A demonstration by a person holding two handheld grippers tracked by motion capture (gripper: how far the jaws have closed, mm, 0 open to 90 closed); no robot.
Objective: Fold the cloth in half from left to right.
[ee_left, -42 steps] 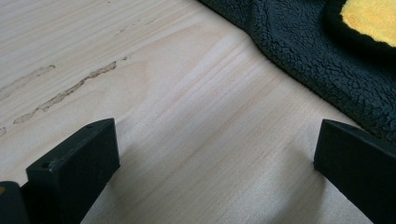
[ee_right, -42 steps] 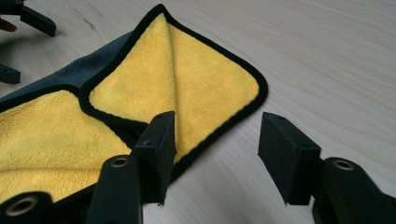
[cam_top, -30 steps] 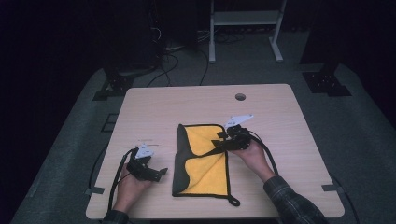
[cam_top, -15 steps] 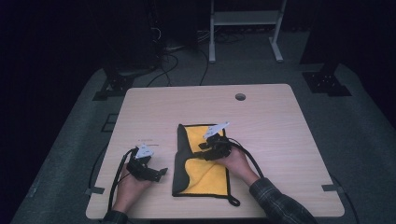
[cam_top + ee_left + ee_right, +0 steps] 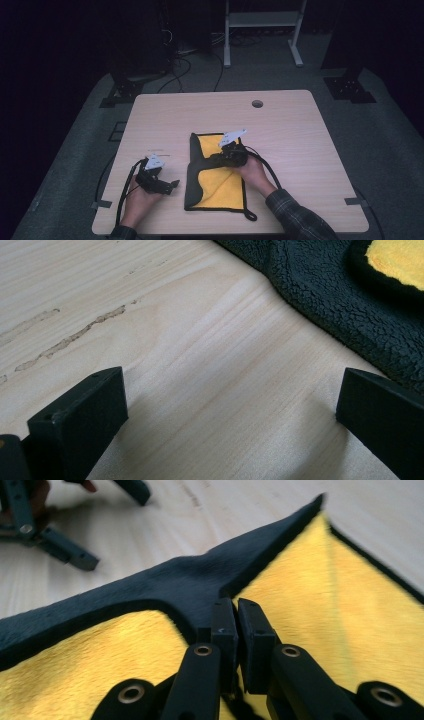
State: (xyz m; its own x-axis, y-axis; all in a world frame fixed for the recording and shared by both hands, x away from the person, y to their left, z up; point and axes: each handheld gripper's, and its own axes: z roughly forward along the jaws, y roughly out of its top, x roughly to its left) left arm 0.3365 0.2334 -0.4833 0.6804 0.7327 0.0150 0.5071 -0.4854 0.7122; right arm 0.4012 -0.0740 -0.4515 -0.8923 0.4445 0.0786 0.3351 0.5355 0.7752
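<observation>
On the table (image 5: 280,125), near my edge, lies the cloth (image 5: 220,187): yellow face up, dark fleece backing folded over along its left side. My right gripper (image 5: 236,611) sits over the cloth's middle; its 2 jaws have just been closing and are now pinched together on the dark folded flap where it meets the yellow. Probably only a thin bit of fabric is caught, the close view is blurry there. My left gripper (image 5: 167,185) rests on bare wood just left of the cloth, jaws spread wide, nothing between them, fleece edge (image 5: 320,295) near its right jaw.
</observation>
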